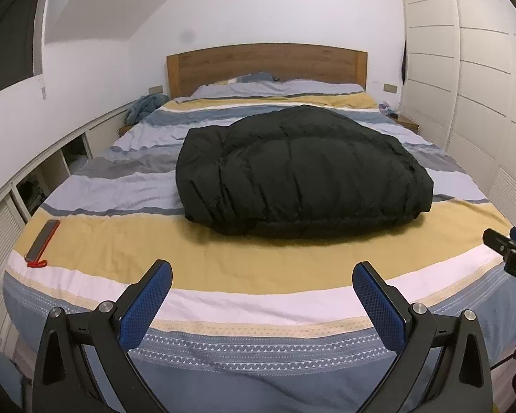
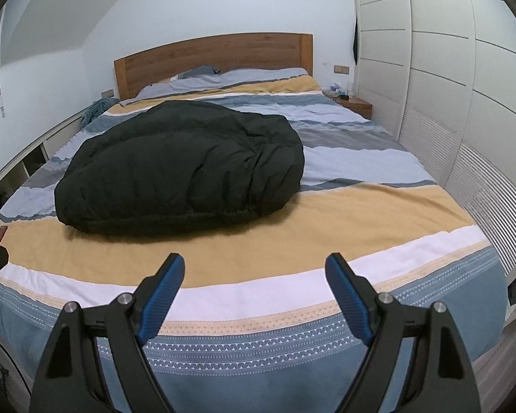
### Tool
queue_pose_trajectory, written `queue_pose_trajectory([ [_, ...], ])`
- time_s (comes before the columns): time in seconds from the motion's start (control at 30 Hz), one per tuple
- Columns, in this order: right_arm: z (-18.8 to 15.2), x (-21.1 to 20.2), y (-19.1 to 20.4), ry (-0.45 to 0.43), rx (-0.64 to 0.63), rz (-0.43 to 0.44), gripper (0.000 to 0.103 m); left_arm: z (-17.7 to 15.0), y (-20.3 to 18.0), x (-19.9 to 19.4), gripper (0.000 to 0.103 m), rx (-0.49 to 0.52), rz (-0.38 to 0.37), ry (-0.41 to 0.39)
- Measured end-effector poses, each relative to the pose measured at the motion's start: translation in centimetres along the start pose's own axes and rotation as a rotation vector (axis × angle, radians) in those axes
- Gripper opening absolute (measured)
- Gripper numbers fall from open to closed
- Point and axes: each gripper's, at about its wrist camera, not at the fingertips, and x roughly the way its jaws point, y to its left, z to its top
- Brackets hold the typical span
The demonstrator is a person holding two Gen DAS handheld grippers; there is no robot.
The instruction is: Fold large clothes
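While both grippers hover above the foot of the bed (image 1: 258,275), the left gripper (image 1: 262,277) and the right gripper (image 2: 254,270) have their blue-padded fingers spread wide with nothing between them. Beyond them, a folded black puffer jacket (image 1: 299,168) lies mid-bed on the striped duvet, long axis across the bed. Farther back stands the wooden headboard (image 1: 265,65).

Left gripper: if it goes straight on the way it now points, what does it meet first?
Probably the striped bed cover. The open left gripper points down toward the yellow band near the foot of the bed, short of the black puffy coat; depth is hard to judge.
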Motion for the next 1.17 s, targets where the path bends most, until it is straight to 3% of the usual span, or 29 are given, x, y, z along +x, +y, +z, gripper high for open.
queue_pose_trajectory([
  [1.17,-0.3,-0.1,1.2,-0.013,-0.072,-0.008,0.084,-1.1,1.0,0.6,0.102,-0.018,0.015,0.017],
])
